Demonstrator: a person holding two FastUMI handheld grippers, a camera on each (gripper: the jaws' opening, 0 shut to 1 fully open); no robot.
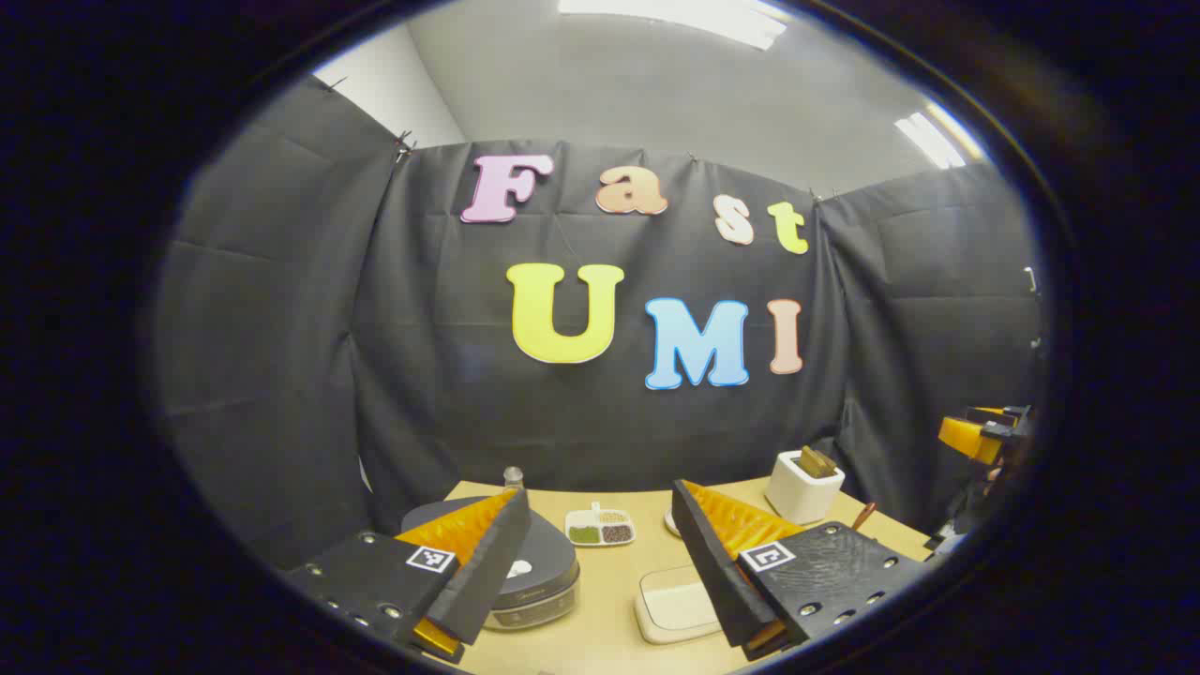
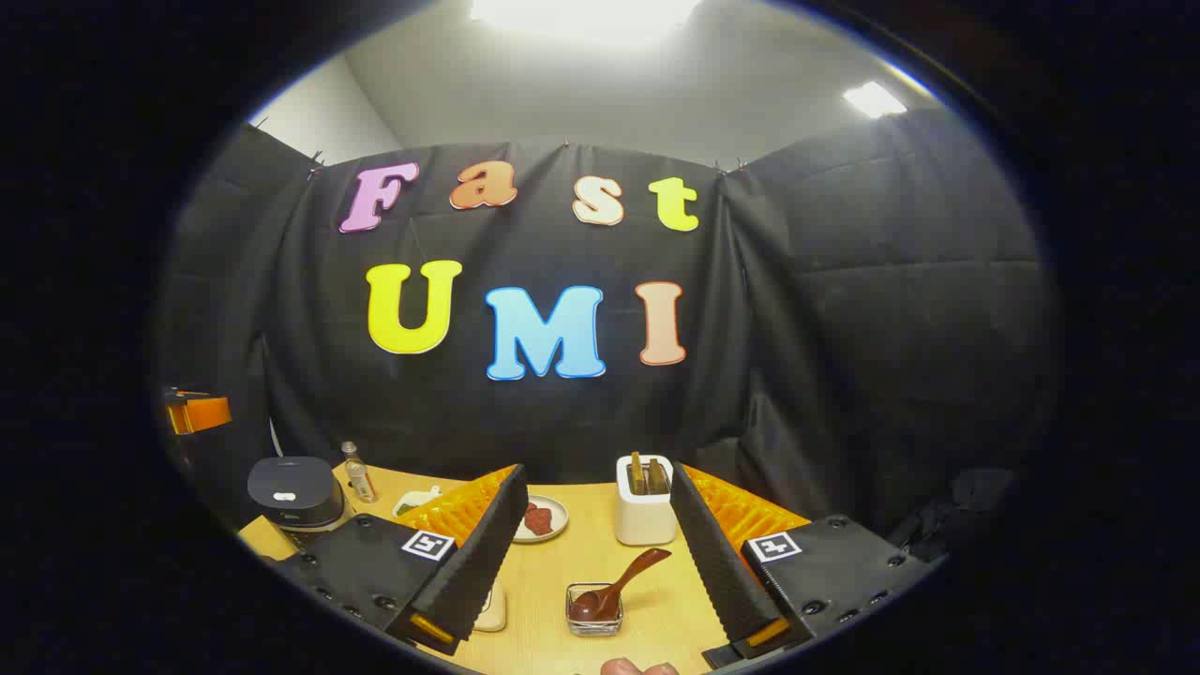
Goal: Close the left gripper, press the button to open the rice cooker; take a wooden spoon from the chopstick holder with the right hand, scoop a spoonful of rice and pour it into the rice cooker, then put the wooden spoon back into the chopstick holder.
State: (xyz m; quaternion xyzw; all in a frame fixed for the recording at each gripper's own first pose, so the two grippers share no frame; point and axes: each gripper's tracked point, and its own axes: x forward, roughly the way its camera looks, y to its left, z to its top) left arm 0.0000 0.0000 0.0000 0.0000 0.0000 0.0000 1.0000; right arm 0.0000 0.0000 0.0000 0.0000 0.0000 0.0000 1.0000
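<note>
The dark rice cooker [image 1: 539, 562] stands with its lid down, just beyond my left gripper [image 1: 600, 492], which is open and holds nothing. It also shows at the table's far left [image 2: 295, 492] in the right gripper view. The white chopstick holder [image 2: 645, 514] has wooden utensils standing in it and sits straight ahead of my open, empty right gripper [image 2: 596, 469]. A brown wooden spoon [image 2: 619, 581] lies with its bowl in a small glass container [image 2: 593, 614] between the right gripper's fingers. In the left gripper view the holder [image 1: 803, 487] stands at the back right.
On the wooden table [image 2: 562, 562] are a small bottle [image 2: 354, 473], a sectioned dish of grains [image 1: 600, 528], a plate with red food [image 2: 542, 517] and a flat white box [image 1: 675, 605]. A fingertip [image 2: 637, 667] shows at the bottom edge.
</note>
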